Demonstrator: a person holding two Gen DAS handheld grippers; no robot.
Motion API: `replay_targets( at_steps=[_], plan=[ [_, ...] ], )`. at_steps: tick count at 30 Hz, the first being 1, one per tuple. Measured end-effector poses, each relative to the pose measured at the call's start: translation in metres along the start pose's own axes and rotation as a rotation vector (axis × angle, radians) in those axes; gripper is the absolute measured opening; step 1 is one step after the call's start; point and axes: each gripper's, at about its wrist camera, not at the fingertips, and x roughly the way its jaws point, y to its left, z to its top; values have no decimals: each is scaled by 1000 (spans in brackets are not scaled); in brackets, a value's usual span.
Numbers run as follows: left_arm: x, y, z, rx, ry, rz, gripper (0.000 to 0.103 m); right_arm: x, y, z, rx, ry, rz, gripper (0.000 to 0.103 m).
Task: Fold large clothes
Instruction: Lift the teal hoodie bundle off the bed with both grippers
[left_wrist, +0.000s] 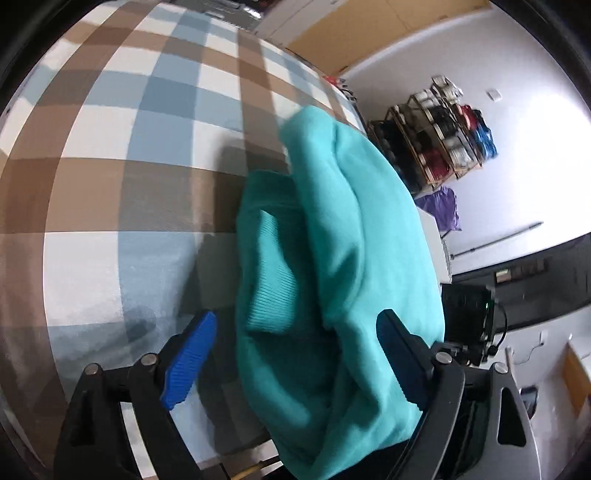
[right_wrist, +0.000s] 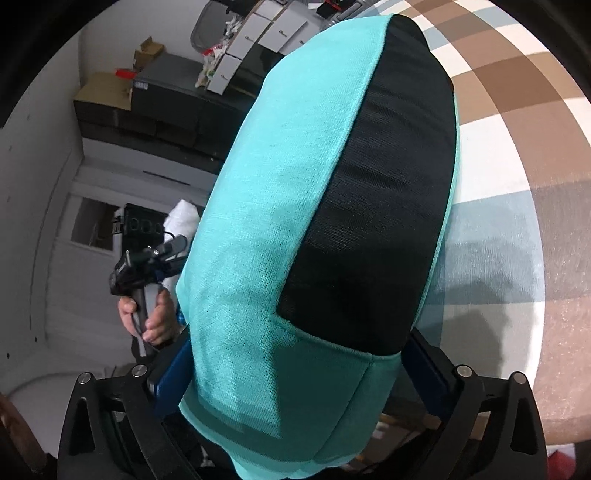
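Note:
A teal garment (left_wrist: 332, 240) hangs bunched over the checked bed cover (left_wrist: 110, 147). A ribbed cuff shows on its left fold. My left gripper (left_wrist: 297, 317) stands open around it: the left blue pad is clear of the cloth, and the cloth drapes against the right pad. In the right wrist view the same teal garment (right_wrist: 258, 221), with a black mesh panel (right_wrist: 380, 203), fills the gap of my right gripper (right_wrist: 299, 336). Both of its pads touch the bundle, so it is shut on it. A hand (right_wrist: 155, 317) grips the other gripper's handle behind the garment.
The brown, blue and white checked cover (right_wrist: 517, 147) spreads under both grippers. A wire rack of coloured items (left_wrist: 443, 136) and a purple cloth (left_wrist: 443, 206) stand by the white wall. Dark cabinets with cardboard boxes (right_wrist: 155, 107) lie beyond the bed.

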Motion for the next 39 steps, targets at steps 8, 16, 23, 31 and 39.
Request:
replay_targets(
  at_steps=[8, 16, 23, 31, 39],
  plan=[
    [49, 6, 10, -77, 221, -145, 97, -4, -9, -11, -1, -39, 20, 103],
    [63, 18, 9, -126, 280, -174, 102, 1, -3, -8, -6, -27, 9, 103],
    [56, 0, 14, -77, 264, -169, 84, -4, 10, 4, -29, -8, -36, 103],
    [62, -4, 14, -86, 249, -161, 77, 8, -5, 10, 20, -50, 33, 103],
    [54, -10, 10, -31, 229, -146, 55, 2, 15, 2, -49, -102, -24, 89]
  ],
)
